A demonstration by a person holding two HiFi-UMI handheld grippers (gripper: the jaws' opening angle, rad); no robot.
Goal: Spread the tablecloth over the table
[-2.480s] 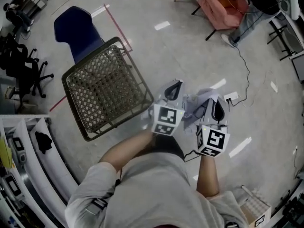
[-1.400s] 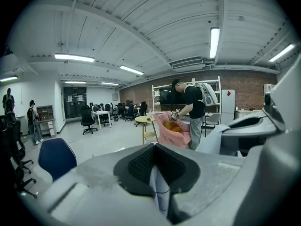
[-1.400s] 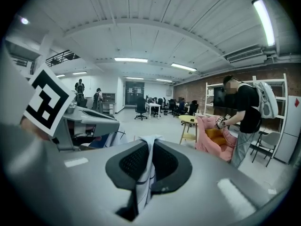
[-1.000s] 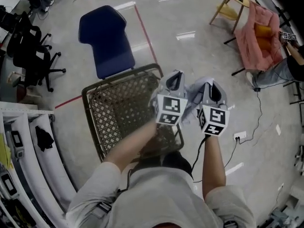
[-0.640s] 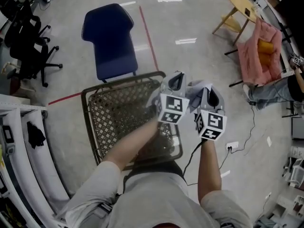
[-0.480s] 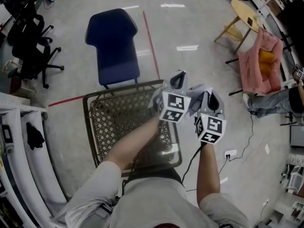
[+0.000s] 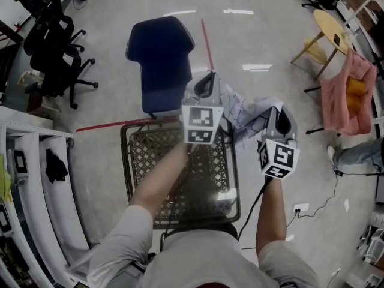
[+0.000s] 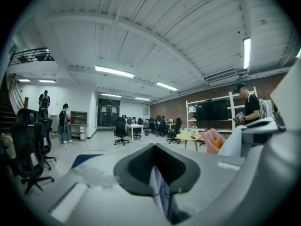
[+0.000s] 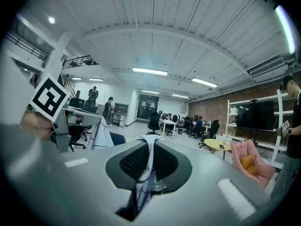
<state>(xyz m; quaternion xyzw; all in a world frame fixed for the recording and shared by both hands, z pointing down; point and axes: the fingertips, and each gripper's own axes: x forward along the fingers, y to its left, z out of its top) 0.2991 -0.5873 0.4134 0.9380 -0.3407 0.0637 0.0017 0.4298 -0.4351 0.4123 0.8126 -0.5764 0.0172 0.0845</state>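
Note:
The tablecloth point(image 7: 249, 114), white with thin dark lines, hangs bunched in the air between my two grippers. My left gripper point(image 7: 207, 84) is shut on one edge of it, above the far edge of the table point(image 7: 144, 179), a dark frame with a woven mesh top. My right gripper point(image 7: 285, 120) is shut on another edge, out past the table's right side. In the left gripper view a strip of the tablecloth point(image 8: 160, 194) sits pinched between the jaws. The right gripper view shows the tablecloth point(image 9: 146, 166) clamped the same way, with the left gripper's marker cube point(image 9: 48, 97) at the left.
A blue chair point(image 7: 161, 56) stands just beyond the table, with a red floor line point(image 7: 108, 125) beside it. Black office chairs point(image 7: 57, 50) are at far left, white shelves point(image 7: 30, 191) at near left. A yellow round table point(image 7: 333, 27) and a pink-draped chair point(image 7: 351, 98) stand at right. A cable and socket point(image 7: 300, 207) lie on the floor.
The grippers have drawn apart: the left has gone forward and left to the table's far edge, the right has stayed right. The cloth stretches wider between them. The table now lies under my arms.

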